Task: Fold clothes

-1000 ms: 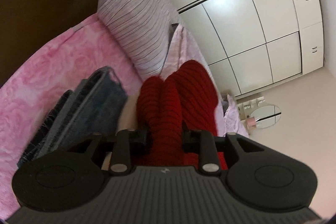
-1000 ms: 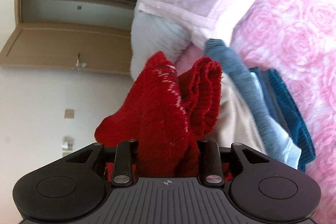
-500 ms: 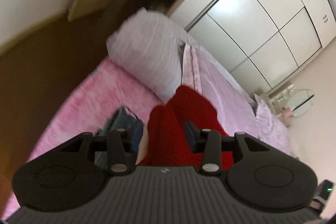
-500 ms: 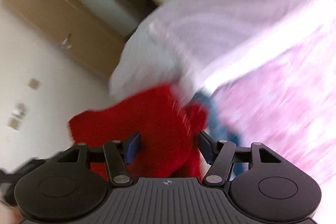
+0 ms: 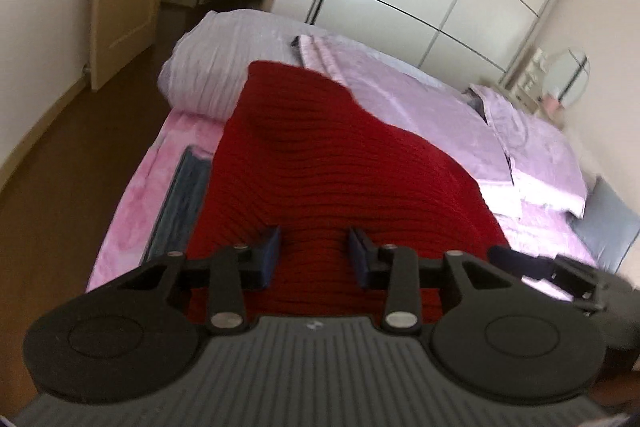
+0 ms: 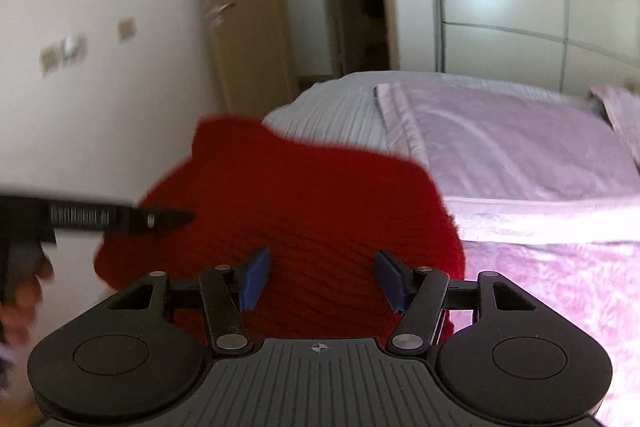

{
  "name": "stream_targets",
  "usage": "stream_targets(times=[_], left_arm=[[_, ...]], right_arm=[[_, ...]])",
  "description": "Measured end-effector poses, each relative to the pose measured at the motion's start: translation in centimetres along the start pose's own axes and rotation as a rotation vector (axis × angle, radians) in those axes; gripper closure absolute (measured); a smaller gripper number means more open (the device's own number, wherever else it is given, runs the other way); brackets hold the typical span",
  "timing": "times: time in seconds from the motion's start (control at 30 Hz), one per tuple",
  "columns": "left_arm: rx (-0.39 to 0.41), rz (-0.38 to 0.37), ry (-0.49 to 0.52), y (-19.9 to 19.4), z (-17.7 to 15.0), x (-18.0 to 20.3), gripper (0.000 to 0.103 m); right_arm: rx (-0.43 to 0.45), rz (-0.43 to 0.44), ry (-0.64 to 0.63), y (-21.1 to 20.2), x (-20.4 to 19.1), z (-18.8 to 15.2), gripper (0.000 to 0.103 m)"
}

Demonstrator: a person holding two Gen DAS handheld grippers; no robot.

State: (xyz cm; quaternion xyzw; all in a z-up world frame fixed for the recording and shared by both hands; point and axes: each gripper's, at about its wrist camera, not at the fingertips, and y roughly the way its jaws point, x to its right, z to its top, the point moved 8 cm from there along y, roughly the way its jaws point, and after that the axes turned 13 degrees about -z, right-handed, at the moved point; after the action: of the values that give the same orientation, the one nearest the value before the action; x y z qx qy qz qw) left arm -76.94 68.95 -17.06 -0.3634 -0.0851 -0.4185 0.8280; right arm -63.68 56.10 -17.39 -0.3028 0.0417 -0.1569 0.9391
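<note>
Released now: both grippers, left (image 5: 314, 253) and right (image 6: 322, 277), gape wider than a second ago, no longer pinching the sweater (image 5: 332, 163). Lies atop the stack (image 5: 176, 199) on the bed (image 5: 132, 195). Looks folded and placed.

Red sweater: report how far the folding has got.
Done: dark folded clothes lie on the pink blanket beside it. In hand: the sweater is opened out broad, its near edge running between the fingers of the left gripper and the right gripper. The fingers stand apart, so a firm grip cannot be confirmed. Left: every fold of the sweater, which shows none yet.
</note>
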Motion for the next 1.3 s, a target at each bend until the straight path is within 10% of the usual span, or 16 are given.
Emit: stream_targets(times=[0.63, 1.3], left_arm=[[0.049, 0.068, -0.002, -4.3, 0.4, 2.9, 0.070], [0.018, 0.224, 0.114, -15.2, -6.3, 12.1, 0.042]], right_arm=[[0.010, 0.018, 0.076, -2.6, 0.9, 1.3, 0.041], [-0.100, -0.020, 0.161, -14.2, 2.1, -3.3, 0.041]])
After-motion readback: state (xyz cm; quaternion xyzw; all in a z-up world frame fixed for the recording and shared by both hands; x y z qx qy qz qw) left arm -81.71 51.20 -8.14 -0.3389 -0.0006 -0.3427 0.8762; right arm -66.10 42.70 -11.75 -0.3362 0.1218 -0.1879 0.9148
